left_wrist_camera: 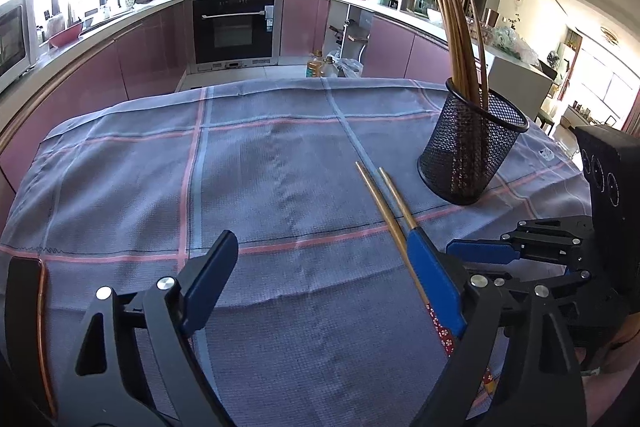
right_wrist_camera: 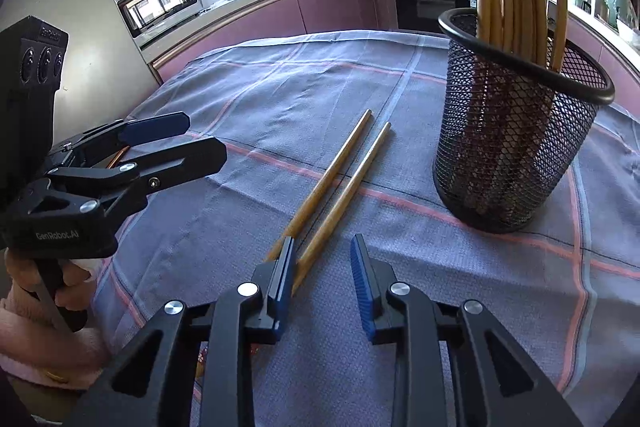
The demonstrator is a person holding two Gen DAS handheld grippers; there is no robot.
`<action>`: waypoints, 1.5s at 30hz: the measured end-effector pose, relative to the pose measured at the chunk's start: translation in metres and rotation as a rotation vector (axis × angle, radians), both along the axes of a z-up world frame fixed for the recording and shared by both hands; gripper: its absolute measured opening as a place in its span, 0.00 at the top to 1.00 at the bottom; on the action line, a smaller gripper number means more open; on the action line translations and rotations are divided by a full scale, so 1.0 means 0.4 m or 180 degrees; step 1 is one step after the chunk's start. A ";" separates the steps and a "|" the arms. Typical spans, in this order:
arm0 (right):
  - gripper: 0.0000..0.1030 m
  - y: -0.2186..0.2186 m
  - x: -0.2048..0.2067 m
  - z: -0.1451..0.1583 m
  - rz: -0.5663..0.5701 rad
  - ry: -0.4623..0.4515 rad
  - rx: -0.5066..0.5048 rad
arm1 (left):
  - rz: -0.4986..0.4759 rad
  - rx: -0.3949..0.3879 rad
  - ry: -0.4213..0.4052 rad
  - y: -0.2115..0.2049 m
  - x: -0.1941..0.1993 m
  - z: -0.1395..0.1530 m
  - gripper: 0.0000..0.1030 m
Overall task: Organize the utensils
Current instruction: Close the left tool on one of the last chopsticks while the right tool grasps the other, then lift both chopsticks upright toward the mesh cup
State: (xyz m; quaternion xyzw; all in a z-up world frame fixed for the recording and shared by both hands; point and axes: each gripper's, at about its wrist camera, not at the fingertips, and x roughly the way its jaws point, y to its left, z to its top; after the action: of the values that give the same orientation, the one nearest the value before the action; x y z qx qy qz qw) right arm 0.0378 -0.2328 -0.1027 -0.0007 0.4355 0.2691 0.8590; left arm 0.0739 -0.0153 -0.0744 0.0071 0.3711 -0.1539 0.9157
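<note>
Two wooden chopsticks [left_wrist_camera: 380, 195] [right_wrist_camera: 340, 171] lie side by side on the checked cloth, tips pointing away. A black mesh holder [left_wrist_camera: 468, 147] [right_wrist_camera: 516, 131] stands upright to their right with several chopsticks in it. My left gripper [left_wrist_camera: 320, 237] is wide open over the cloth. Its right finger [left_wrist_camera: 436, 283] lies along the near chopsticks and covers part of one. My right gripper [right_wrist_camera: 324, 241] is open around the handle end of the right chopstick, which rests against its left pad [right_wrist_camera: 286, 267]. The other pad stands apart from it. The left chopstick passes outside that left finger.
The blue-grey checked cloth [left_wrist_camera: 260, 167] covers the table. A dark flat object with a copper edge [left_wrist_camera: 24, 327] lies at the near left. A hand in a pink sleeve [right_wrist_camera: 40, 327] holds the left gripper [right_wrist_camera: 206, 135]. Kitchen counters and an oven [left_wrist_camera: 234, 23] lie beyond the table.
</note>
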 end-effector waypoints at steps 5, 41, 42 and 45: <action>0.77 -0.023 -0.002 -0.001 -0.0030 0.0033 -0.0008 | -0.0200 0.0054 0.0054 -0.032 0.002 -0.019 0.24; 0.87 -0.030 0.054 -0.011 -0.0239 -0.0042 -0.0072 | -0.0397 0.0251 0.0539 -0.157 0.103 -0.099 0.78; 0.88 -0.033 0.055 -0.011 -0.0247 -0.0042 -0.0069 | -0.0390 0.0241 0.0541 -0.158 0.104 -0.100 0.81; 0.92 -0.040 0.056 -0.013 -0.0289 -0.0025 -0.0027 | -0.0369 0.0211 0.0547 -0.161 0.106 -0.101 0.87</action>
State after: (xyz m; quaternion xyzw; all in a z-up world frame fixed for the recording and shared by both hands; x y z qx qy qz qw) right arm 0.0600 -0.2487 -0.1078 0.0144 0.4328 0.2280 0.8720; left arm 0.1161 -0.0796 -0.1149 0.0456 0.4521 -0.1943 0.8694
